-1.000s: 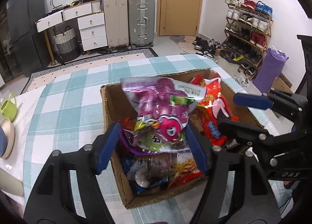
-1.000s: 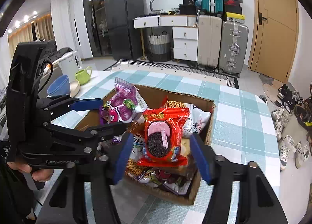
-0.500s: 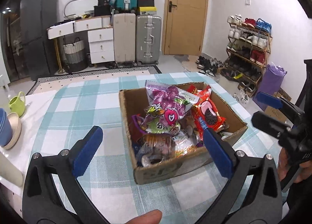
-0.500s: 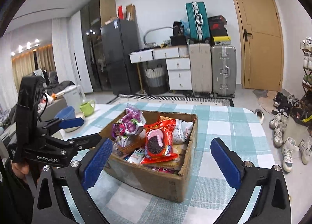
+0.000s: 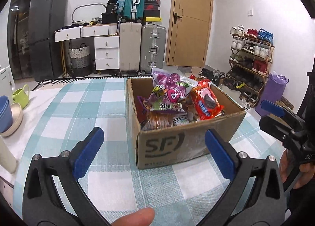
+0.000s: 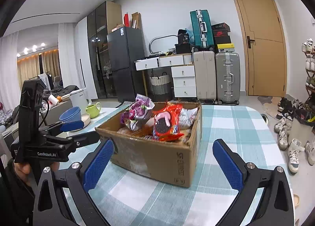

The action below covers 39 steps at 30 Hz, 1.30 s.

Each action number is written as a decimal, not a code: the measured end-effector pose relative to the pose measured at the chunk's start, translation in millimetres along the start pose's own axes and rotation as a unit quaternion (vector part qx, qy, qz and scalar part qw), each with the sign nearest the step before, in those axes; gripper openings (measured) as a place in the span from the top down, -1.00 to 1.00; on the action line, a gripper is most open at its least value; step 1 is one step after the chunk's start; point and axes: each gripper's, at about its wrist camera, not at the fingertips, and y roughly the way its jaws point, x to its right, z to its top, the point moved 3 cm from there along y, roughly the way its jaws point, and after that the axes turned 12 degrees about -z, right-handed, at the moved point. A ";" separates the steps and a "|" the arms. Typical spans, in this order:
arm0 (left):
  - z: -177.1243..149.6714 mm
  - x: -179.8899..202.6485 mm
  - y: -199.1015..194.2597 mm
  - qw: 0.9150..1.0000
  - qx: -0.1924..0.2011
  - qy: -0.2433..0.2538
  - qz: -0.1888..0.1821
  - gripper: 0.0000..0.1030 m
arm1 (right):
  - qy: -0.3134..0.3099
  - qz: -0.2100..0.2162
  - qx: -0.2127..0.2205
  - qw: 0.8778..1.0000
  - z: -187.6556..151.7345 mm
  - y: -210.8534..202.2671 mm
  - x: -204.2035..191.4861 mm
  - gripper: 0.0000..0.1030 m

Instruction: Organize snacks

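A: A checked blue-and-white tabletop (image 5: 82, 111) fills the lower frame, with suitcases and a door behind. Where are the snacks?

B: In the cardboard box (image 5: 177, 139) at centre frame, heaped: a purple bag (image 5: 169, 92) stands tallest, and a red cookie pack (image 5: 206, 105) leans just right of it.

A: How should the next pick go?

B: I'd take 1 top packet at a time, coming down from above and pinching a flat edge so the pile below isn't dragged.

A: And the jaws?

B: The left gripper (image 5: 153, 153) and right gripper (image 6: 163, 163) both gape wide, holding and touching nothing, short of the box.
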 end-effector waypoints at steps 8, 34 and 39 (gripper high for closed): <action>-21.0 -2.7 -4.3 0.999 0.038 0.001 0.014 -0.99 | -0.014 -0.006 0.024 1.000 -14.6 -6.6 -7.2 -0.99; -31.4 -9.0 -0.3 0.999 0.049 0.001 0.020 -0.99 | -0.024 -0.007 0.035 0.999 -19.2 -9.2 -11.1 -0.99; -31.6 -8.6 -0.2 0.999 0.049 0.001 0.019 -0.99 | -0.022 -0.008 0.036 0.999 -19.0 -7.6 -11.0 -0.99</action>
